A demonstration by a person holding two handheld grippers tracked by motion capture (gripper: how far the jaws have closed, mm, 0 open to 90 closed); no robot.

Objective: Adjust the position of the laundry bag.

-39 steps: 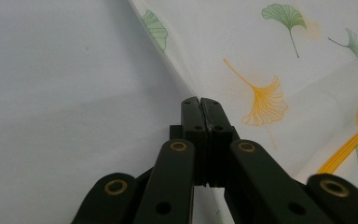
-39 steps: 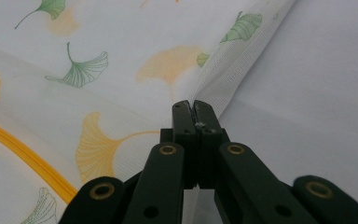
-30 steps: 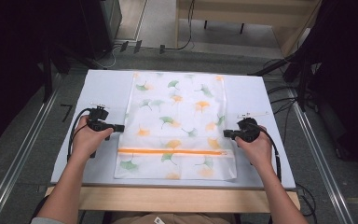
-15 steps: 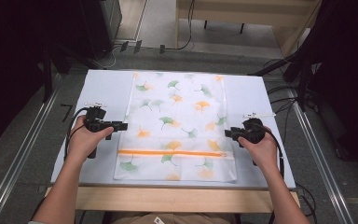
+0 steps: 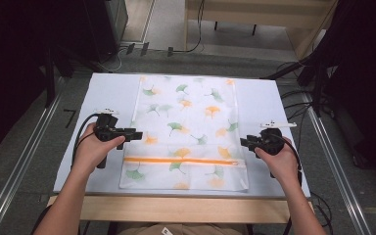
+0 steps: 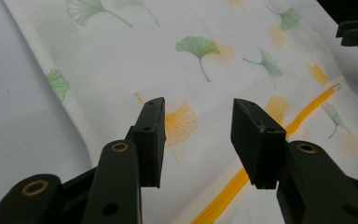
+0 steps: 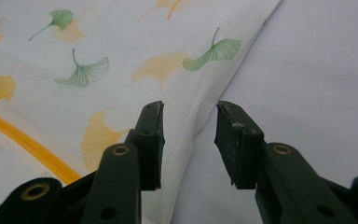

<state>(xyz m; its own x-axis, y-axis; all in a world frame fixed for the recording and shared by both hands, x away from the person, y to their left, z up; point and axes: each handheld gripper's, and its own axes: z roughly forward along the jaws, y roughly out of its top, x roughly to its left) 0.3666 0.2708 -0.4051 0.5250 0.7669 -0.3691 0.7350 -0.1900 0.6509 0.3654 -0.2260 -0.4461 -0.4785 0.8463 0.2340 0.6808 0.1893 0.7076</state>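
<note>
A white cloth (image 5: 186,122) printed with green and orange ginkgo leaves lies flat on the pale table (image 5: 110,95), with an orange zipper (image 5: 181,160) across its near part. My left gripper (image 5: 138,133) hovers at the cloth's left edge. Its jaws have just been opening and stand open over the cloth (image 6: 205,60) and zipper (image 6: 307,109), nothing between them (image 6: 198,140). My right gripper (image 5: 243,142) is at the cloth's right edge. Its jaws have also just been opening and are open (image 7: 189,140) above the cloth's hem (image 7: 186,121), with nothing gripped.
Bare table (image 7: 317,70) lies either side of the cloth. The wooden front edge (image 5: 176,208) is near the person. Metal rails (image 5: 27,161) run along both sides on the floor. Cables (image 5: 293,93) and dark equipment (image 5: 103,24) sit behind the table.
Both grippers' jaws have gone from shut to open at the cloth's side edges. The hands have shifted only slightly, and the cloth lies as before.
</note>
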